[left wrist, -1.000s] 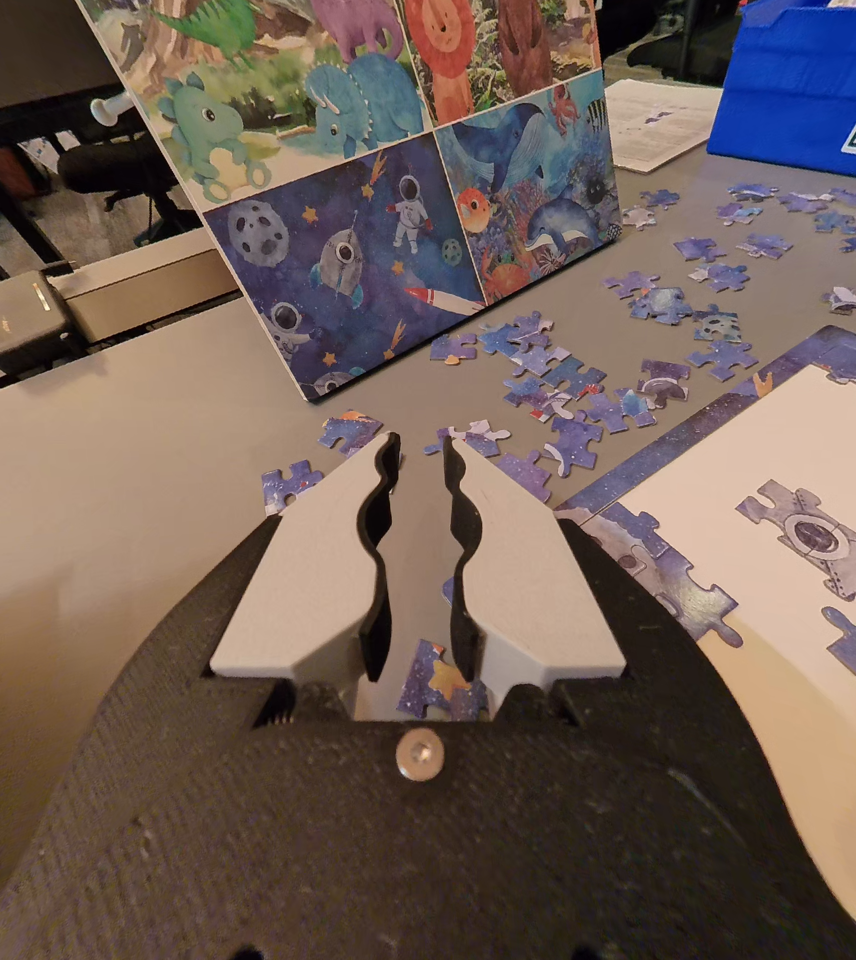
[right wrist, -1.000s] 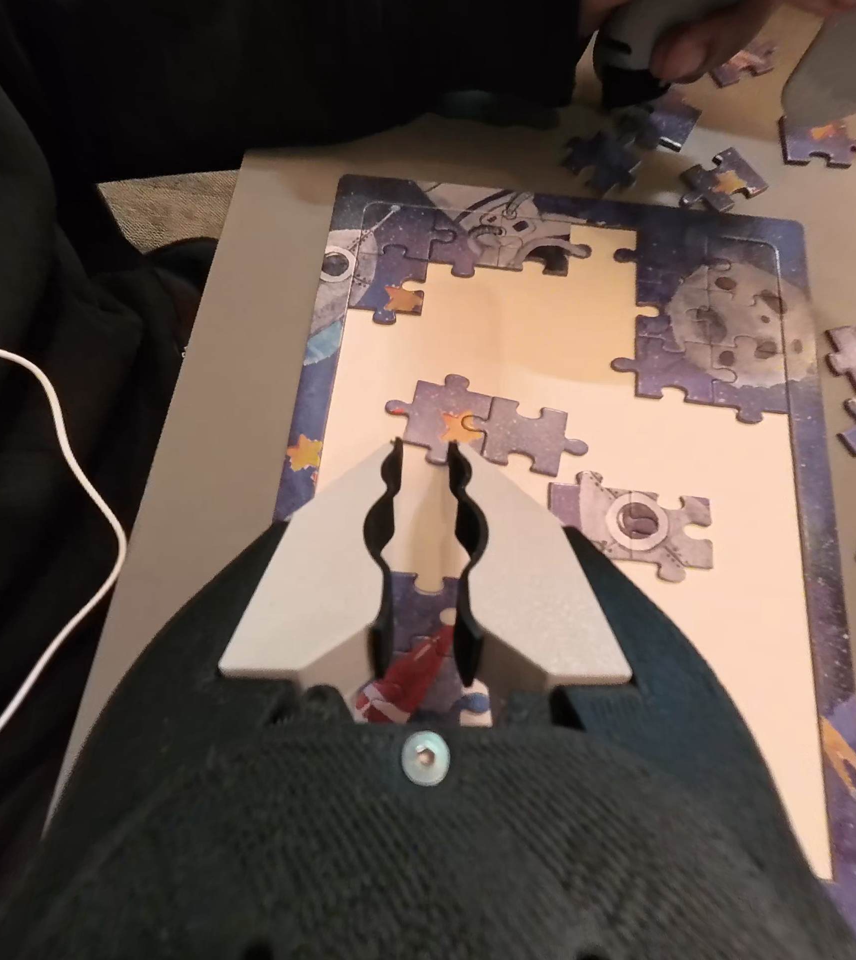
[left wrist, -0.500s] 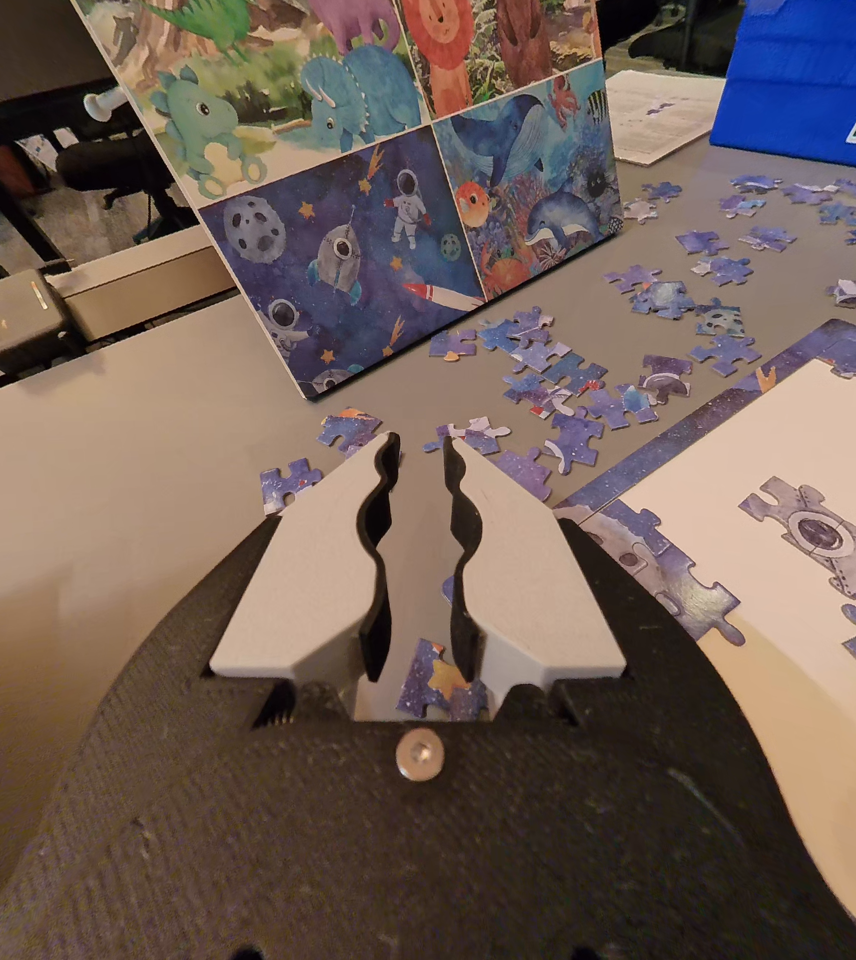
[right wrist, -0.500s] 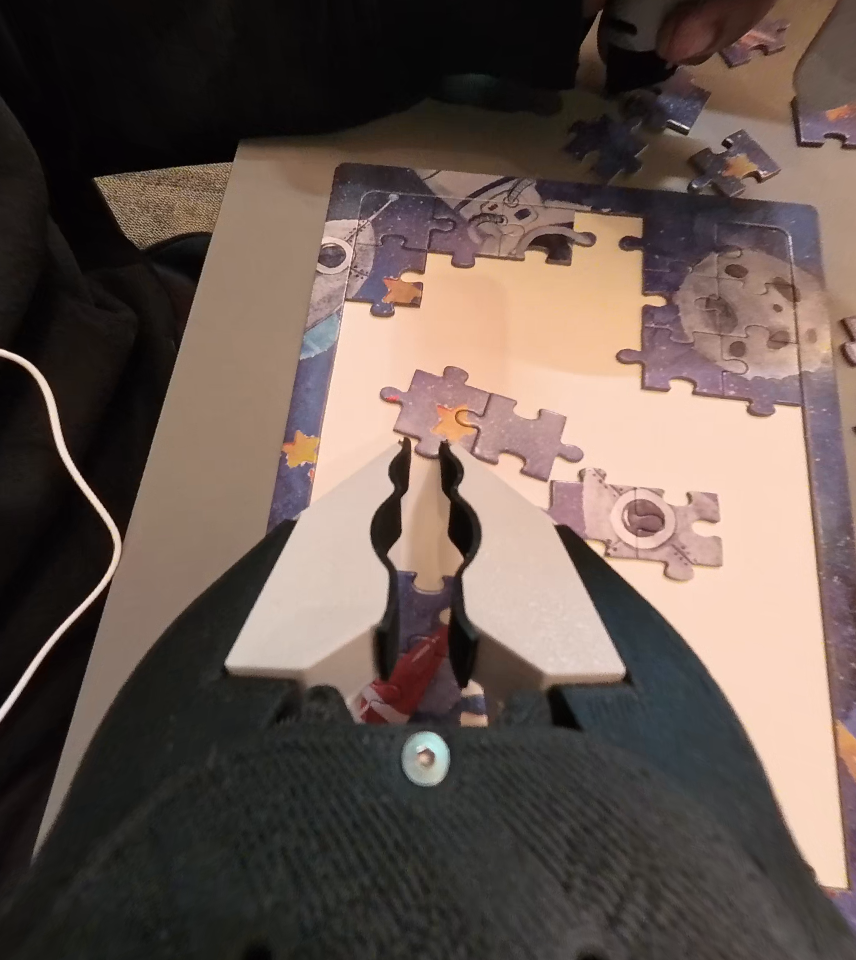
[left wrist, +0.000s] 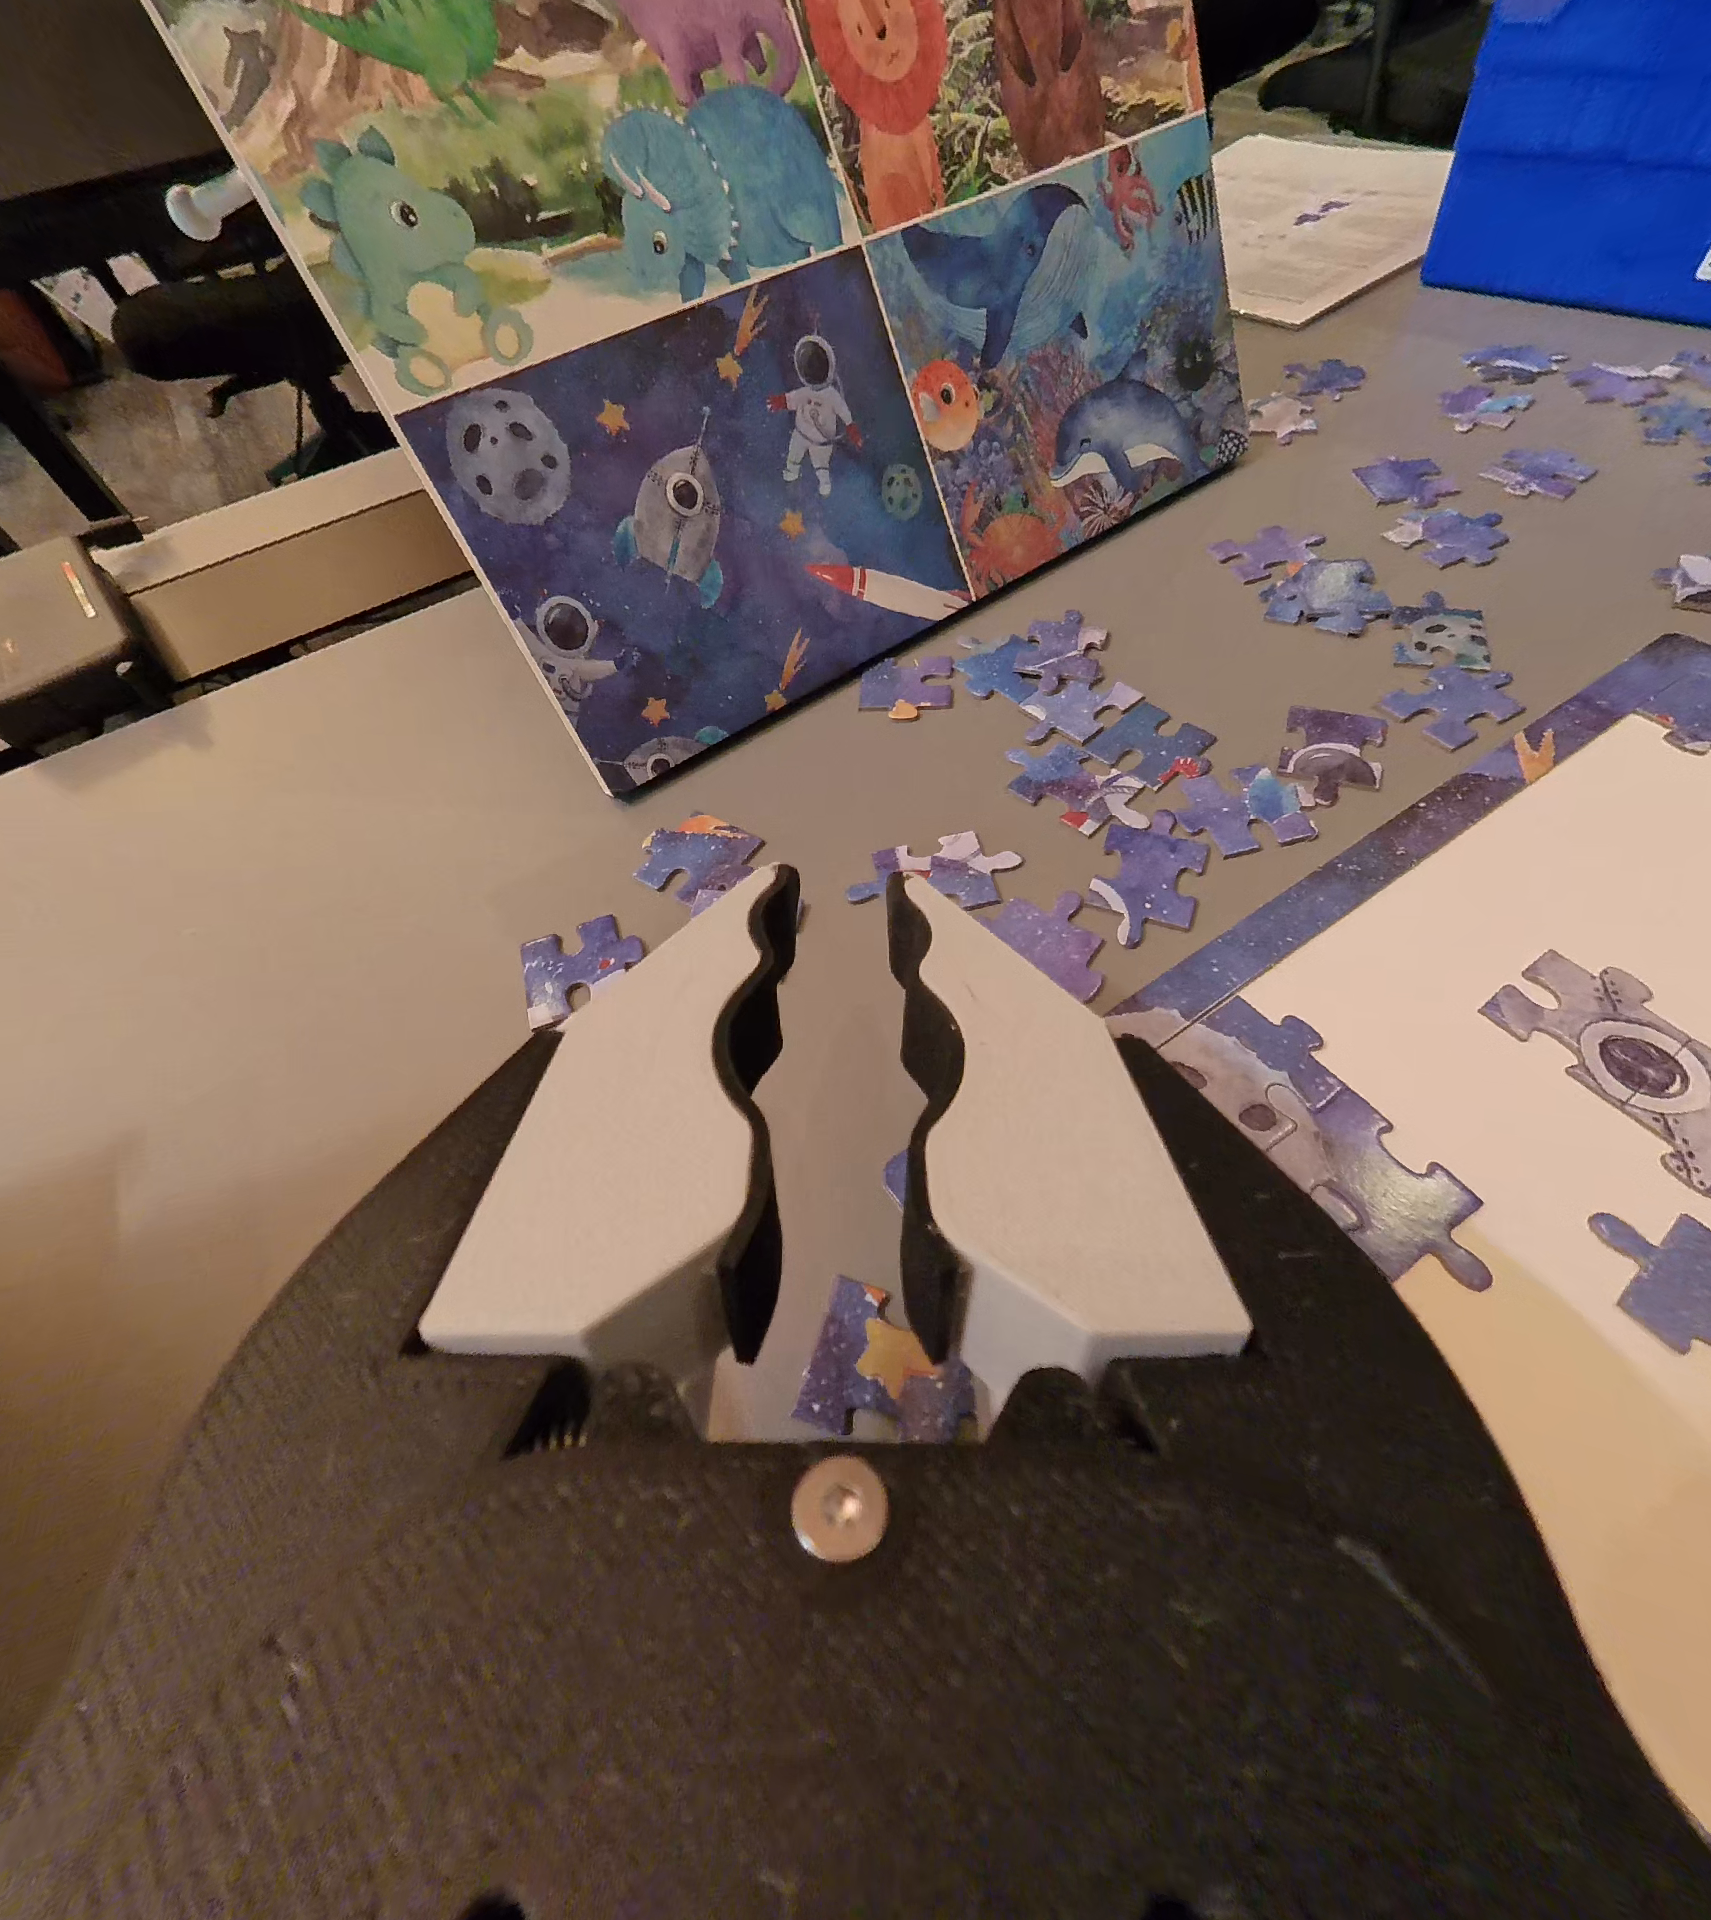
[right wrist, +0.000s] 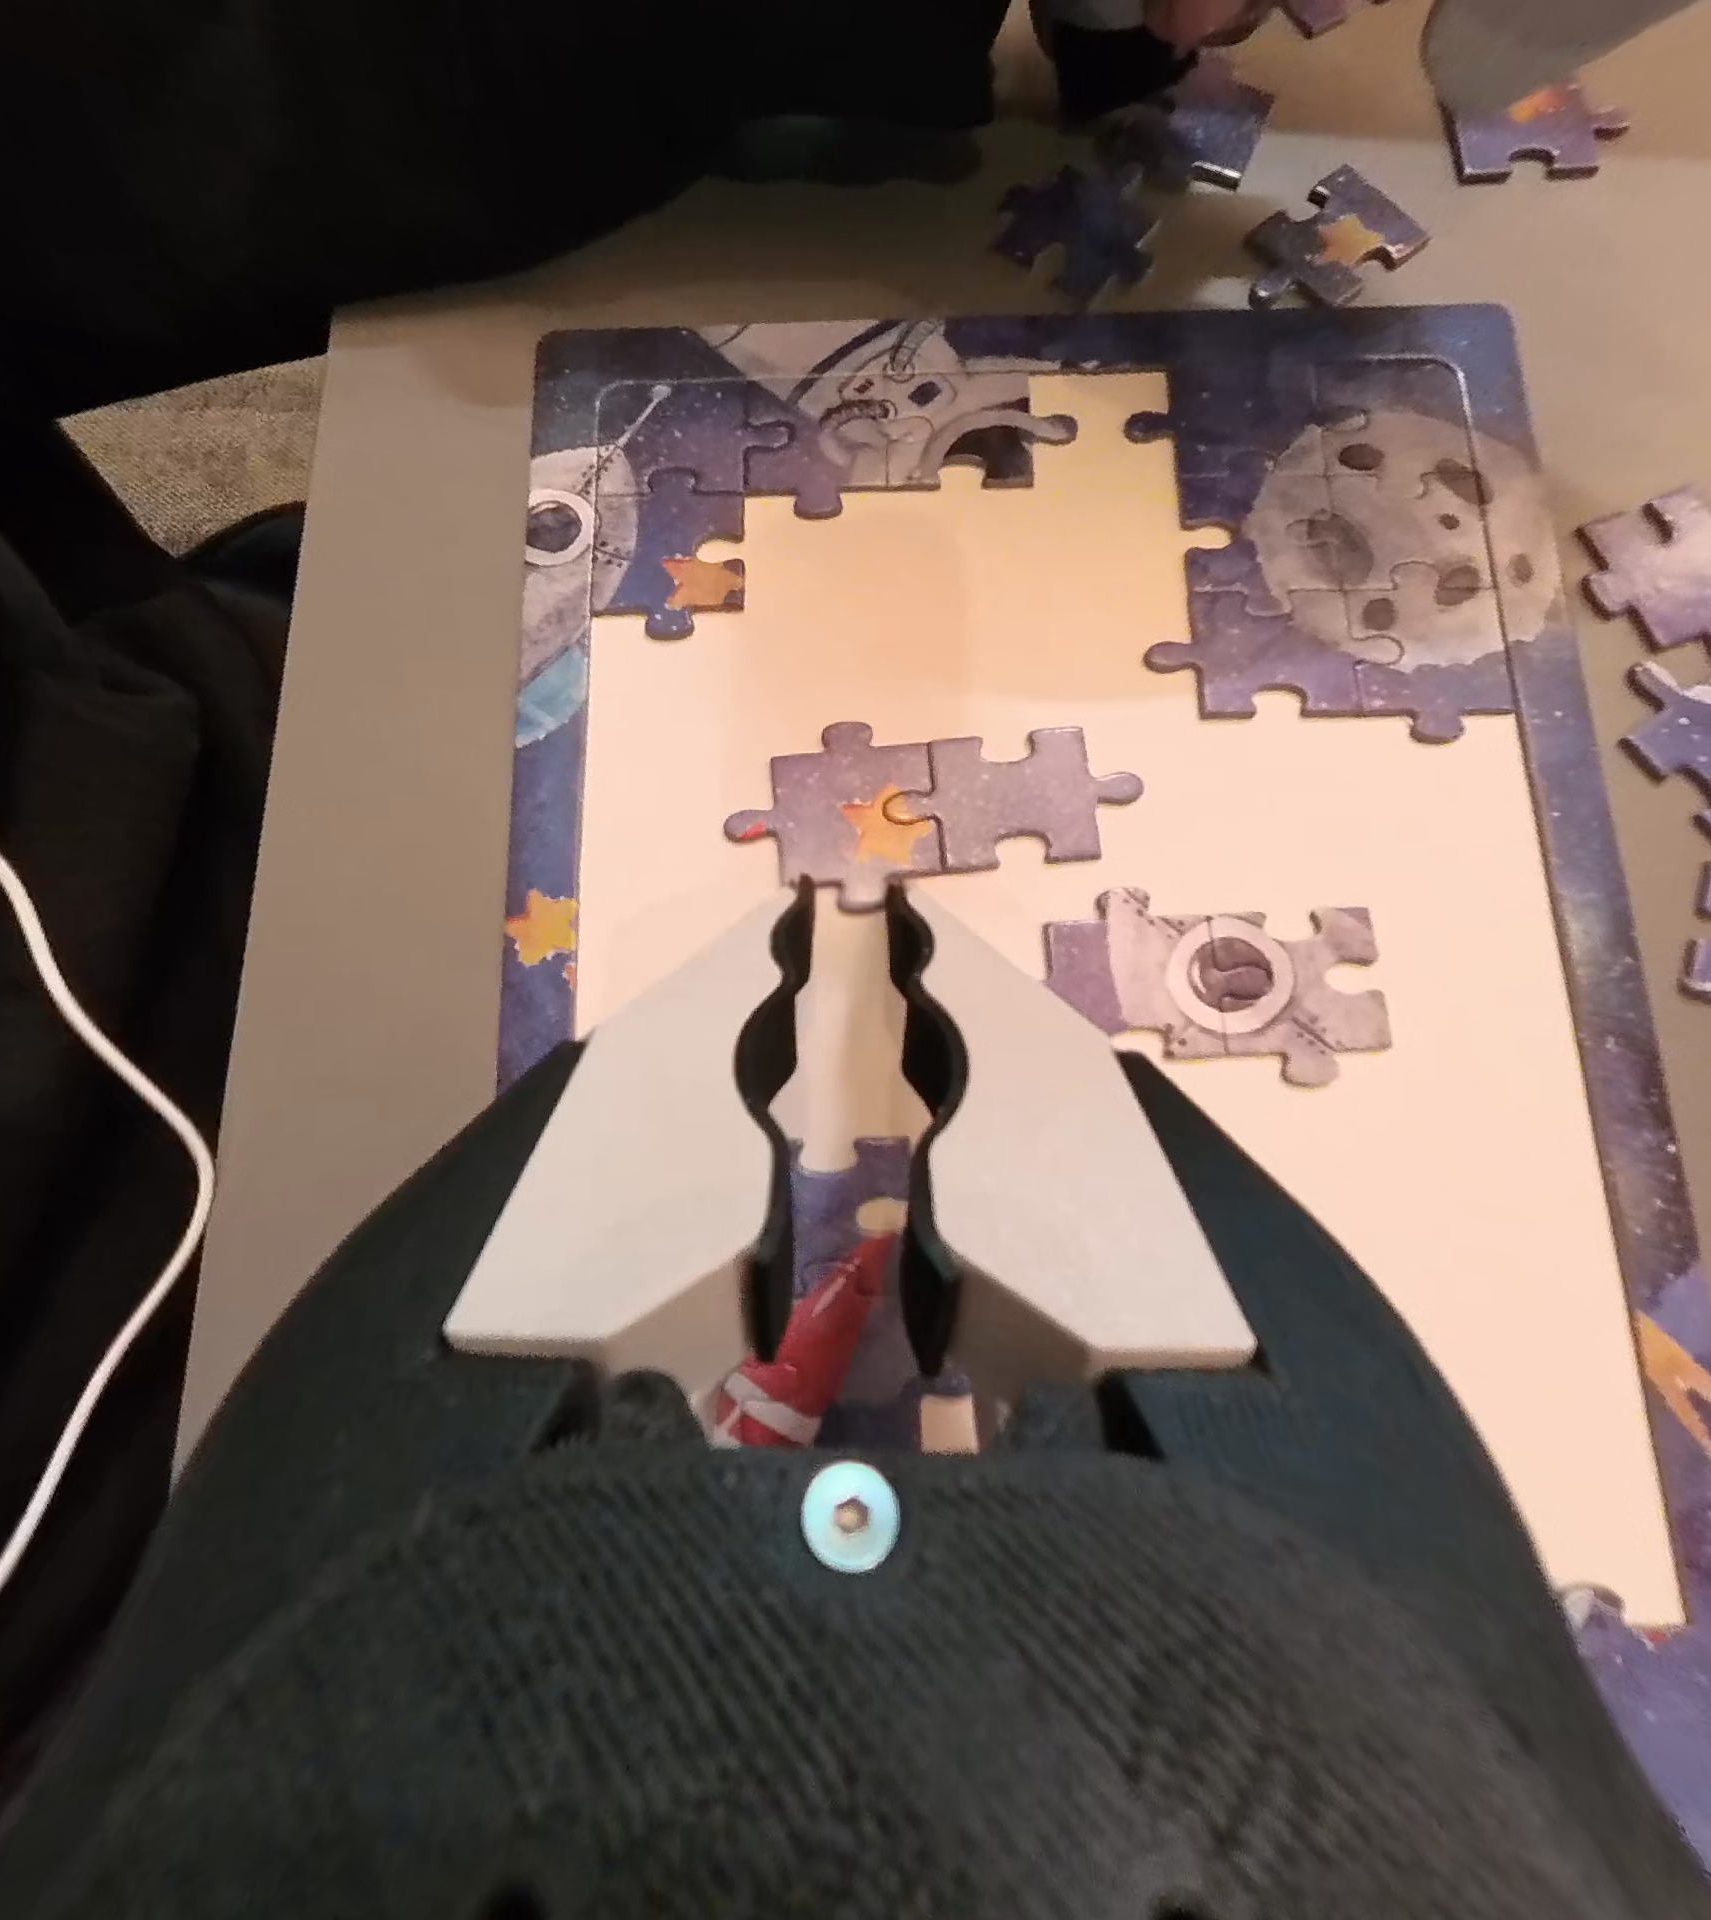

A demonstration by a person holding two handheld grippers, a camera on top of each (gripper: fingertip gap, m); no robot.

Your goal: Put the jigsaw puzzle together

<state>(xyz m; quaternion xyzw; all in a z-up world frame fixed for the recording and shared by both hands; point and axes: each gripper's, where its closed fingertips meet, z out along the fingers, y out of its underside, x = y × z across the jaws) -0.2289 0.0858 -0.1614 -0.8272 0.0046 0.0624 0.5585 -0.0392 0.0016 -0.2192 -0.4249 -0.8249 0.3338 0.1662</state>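
- Left claw [left wrist: 840, 894] hangs narrowly parted, gripping nothing, over loose puzzle pieces [left wrist: 1111, 748] on the bench [left wrist: 207, 1039]
- Right claw [right wrist: 846, 894], narrowly parted, straddles the star piece [right wrist: 851, 810] tab in the puzzle tray [right wrist: 1578, 831]

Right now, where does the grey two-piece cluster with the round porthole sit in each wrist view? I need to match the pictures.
Left wrist view: the grey porthole cluster lies near the right edge, about mid-height, right of this view's jaws.
Right wrist view: the cluster lies right of centre, just right of the jaws' tips.
Shared landmark: the blue puzzle frame that surrounds it in both.
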